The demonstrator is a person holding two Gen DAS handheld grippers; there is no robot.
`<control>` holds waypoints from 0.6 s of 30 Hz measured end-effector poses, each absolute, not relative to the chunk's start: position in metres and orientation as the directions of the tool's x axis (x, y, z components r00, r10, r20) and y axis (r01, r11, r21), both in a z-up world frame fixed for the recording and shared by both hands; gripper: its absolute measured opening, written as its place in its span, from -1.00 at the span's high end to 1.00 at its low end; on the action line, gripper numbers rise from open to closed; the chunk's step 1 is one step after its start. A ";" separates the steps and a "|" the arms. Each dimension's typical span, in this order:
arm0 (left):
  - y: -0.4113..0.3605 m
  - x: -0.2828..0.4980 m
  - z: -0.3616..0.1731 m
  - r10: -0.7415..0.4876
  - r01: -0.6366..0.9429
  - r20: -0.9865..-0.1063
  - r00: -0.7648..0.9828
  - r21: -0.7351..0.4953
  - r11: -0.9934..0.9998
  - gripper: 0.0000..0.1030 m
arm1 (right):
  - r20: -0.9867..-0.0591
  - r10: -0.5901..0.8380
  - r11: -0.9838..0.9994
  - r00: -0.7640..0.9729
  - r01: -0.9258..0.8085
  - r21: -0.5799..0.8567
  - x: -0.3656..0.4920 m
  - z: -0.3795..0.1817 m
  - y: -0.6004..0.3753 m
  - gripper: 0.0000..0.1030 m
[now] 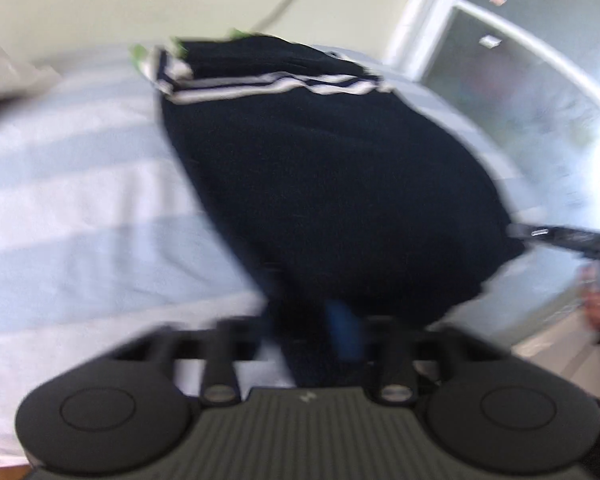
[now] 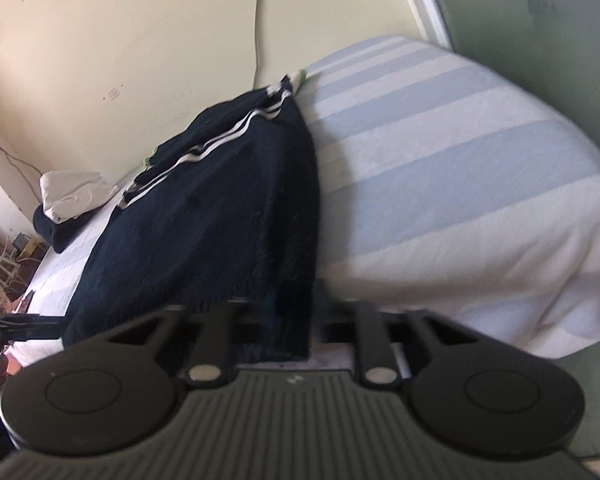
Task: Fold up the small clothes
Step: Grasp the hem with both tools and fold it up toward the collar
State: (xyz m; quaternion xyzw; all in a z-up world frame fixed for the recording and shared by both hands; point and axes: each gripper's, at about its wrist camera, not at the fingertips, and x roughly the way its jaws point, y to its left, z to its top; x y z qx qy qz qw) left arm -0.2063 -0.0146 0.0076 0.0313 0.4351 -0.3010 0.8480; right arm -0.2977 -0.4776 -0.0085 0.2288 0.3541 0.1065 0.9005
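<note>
Gripping the navy sweater (image 1: 332,184) hem, left gripper (image 1: 312,332) fingers clamped; right gripper (image 2: 284,332) fingers likewise clamped on it.

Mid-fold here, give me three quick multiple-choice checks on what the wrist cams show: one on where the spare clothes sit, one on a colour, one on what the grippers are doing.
1. Where is the small pile of folded clothes?
A. On the bed's far end by the wall
B. On the floor
C. On the sweater

2. What colour are the sweater's stripes?
A. Red
B. White
C. Yellow

3. How does each gripper stand to the sweater?
A. Both clear of it
B. Only the left holds it
C. Each holds its near edge

Key: 1 A, the pile lies on the bed beside the wall. 2 B, white bands cross the navy sweater. 3 C, cloth runs into the left gripper and the right gripper.
</note>
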 end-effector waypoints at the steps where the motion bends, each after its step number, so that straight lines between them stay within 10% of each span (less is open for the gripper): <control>1: -0.009 -0.206 0.010 -0.496 0.530 -0.752 0.434 -0.232 0.816 0.85 | -0.583 0.343 0.877 0.737 -0.030 0.479 -0.300 -0.008 -0.475 0.78; 15: 0.067 -0.077 0.074 -0.708 0.247 -0.471 0.527 -0.712 0.657 0.82 | -0.303 0.393 0.803 0.868 -0.163 0.573 -0.183 0.078 -0.482 0.81; 18: 0.064 -0.025 0.062 -0.576 0.069 -0.536 0.618 -0.692 0.718 0.03 | -0.334 0.296 0.831 0.895 -0.070 0.552 -0.100 0.079 -0.466 0.75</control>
